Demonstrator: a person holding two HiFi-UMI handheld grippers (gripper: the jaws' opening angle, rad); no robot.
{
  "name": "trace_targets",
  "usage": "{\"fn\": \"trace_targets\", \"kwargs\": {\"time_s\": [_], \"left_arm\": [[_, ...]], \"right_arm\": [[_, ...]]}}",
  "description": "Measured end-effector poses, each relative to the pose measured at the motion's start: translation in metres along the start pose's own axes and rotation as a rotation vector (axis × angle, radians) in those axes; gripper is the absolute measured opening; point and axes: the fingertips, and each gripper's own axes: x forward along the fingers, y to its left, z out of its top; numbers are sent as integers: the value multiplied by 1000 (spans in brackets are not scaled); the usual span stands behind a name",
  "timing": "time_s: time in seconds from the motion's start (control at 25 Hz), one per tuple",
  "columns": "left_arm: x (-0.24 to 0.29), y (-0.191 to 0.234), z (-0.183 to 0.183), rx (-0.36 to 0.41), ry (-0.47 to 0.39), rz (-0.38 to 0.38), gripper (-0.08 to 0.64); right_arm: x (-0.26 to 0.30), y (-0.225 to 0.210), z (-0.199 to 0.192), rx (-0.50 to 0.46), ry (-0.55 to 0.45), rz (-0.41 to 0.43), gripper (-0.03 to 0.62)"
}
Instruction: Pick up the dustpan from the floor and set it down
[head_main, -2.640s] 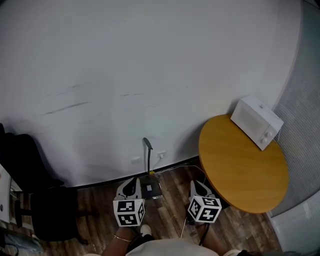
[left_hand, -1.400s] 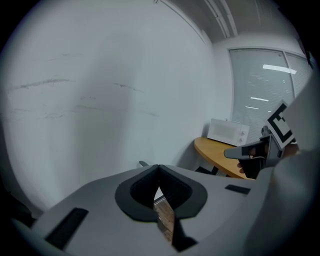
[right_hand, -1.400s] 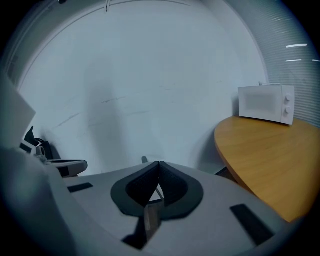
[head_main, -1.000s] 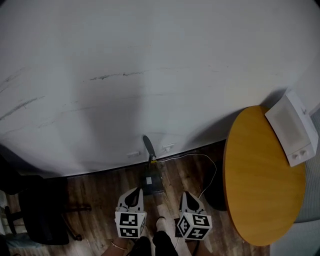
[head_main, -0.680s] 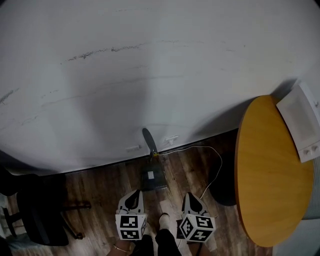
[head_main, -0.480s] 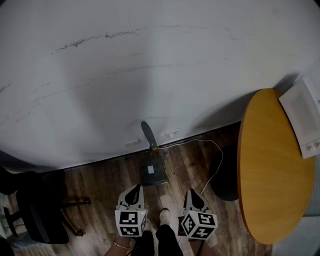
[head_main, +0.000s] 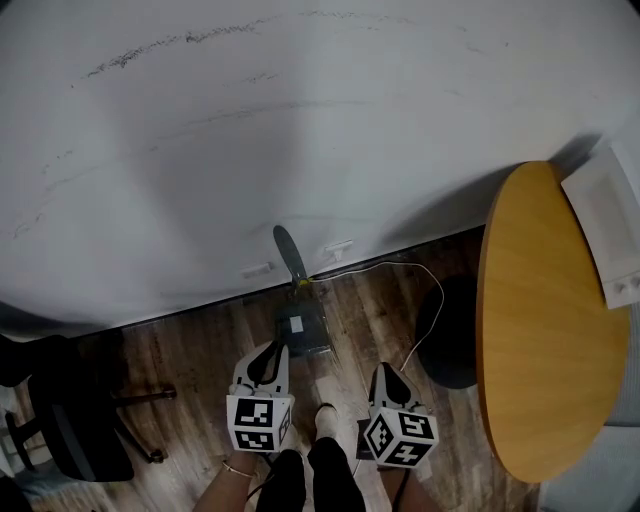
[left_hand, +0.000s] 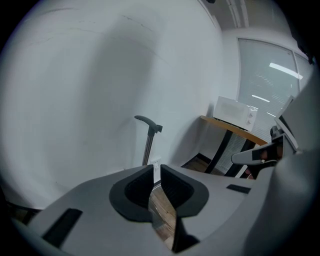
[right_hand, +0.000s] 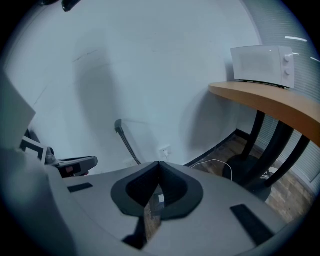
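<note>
The dustpan (head_main: 301, 327) is a dark grey pan on the wood floor by the white wall. Its long handle (head_main: 288, 253) stands up against the wall. My left gripper (head_main: 274, 352) hovers just in front of the pan and slightly left of it, its jaws drawn together to a thin slit with nothing in them. In the left gripper view the handle (left_hand: 148, 123) rises straight beyond the left gripper (left_hand: 156, 168). My right gripper (head_main: 384, 373) hangs to the right of the pan, shut and empty. From the right gripper view (right_hand: 159, 163) the handle (right_hand: 120, 127) is ahead on the left.
A round wooden table (head_main: 545, 330) with a white microwave (head_main: 612, 225) stands on the right, its dark base (head_main: 450, 335) on the floor. A white cable (head_main: 405, 268) runs from wall sockets (head_main: 338, 248). A black chair (head_main: 60, 420) is at left. The person's feet (head_main: 322, 420) are between the grippers.
Both grippers have sunk toward the floor, and the head view has swung a little. The dustpan stands where it was against the wall.
</note>
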Motion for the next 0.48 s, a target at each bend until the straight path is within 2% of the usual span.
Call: {"fn": "trace_targets", "kwargs": {"time_s": [0.08, 0.24, 0.36, 0.48], "left_arm": [[7, 1, 0, 9, 5, -4, 83], [20, 2, 4, 32, 8, -11, 98], [34, 2, 3, 36, 17, -31, 154], [48, 6, 2, 40, 18, -26, 175]], "right_arm": [[3, -2, 0, 3, 1, -3, 32], [6, -6, 2, 7, 7, -5, 32], [7, -10, 2, 14, 13, -7, 32], [11, -13, 1, 24, 21, -14, 32]]}}
